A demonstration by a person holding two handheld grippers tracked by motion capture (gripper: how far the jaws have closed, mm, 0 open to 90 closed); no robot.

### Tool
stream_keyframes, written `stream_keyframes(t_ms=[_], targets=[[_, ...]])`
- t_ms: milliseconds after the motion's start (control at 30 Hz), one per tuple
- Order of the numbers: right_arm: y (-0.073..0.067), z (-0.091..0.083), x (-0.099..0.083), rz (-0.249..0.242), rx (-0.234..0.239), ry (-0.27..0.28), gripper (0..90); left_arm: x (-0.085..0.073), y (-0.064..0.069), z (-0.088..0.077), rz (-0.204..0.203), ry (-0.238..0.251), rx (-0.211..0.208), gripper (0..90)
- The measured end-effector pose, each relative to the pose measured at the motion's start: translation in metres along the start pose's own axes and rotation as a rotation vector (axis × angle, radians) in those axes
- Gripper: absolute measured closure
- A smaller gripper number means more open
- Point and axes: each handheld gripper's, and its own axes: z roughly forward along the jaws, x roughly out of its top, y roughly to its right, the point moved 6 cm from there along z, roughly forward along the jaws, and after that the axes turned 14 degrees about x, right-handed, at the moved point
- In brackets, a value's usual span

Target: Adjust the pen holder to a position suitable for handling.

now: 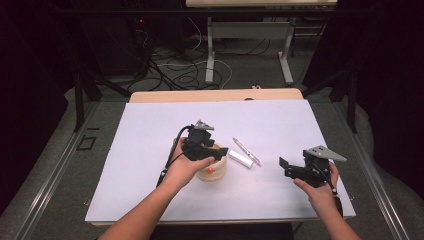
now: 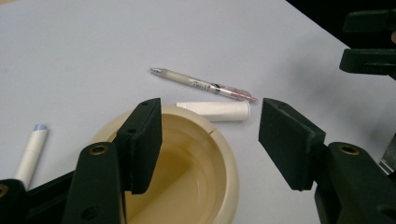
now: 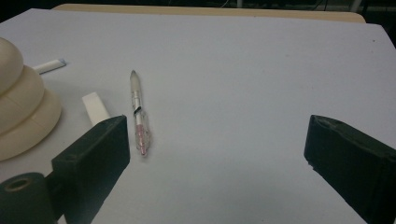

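A cream round holder [image 1: 214, 171] stands on the white tabletop, its hollow inside [image 2: 187, 158] seen from above in the left gripper view. My left gripper [image 1: 218, 152] hangs just over its rim, jaws open [image 2: 212, 112], nothing between the pads. Right of the holder lie a clear pen with a pink end [image 1: 246, 151] [image 2: 203, 85] [image 3: 138, 114] and a short white tube [image 1: 241, 159] [image 2: 217, 111] [image 3: 95, 107]. My right gripper [image 1: 286, 167] [image 3: 215, 135] rests farther right, wide open and empty, pointing at the pen.
A thin white stick with a bluish tip [image 2: 30, 151] [image 3: 49, 66] lies on the holder's other side. The white tabletop [image 1: 150, 130] ends at a wooden strip at the back. Beyond it are table legs and cables on the floor [image 1: 200, 70].
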Motion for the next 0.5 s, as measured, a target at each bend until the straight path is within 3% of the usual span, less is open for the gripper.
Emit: stream_keyframes(t_ms=[267, 500], targets=[[-0.001, 0.000, 0.000, 0.003, -0.002, -0.003, 7.0, 0.004, -0.018, -0.010, 0.003, 0.064, 0.008, 38.1], [-0.001, 0.000, -0.001, 0.004, -0.004, -0.009, 8.9, 0.002, -0.033, -0.018, 0.014, 0.171, 0.032, 31.9]])
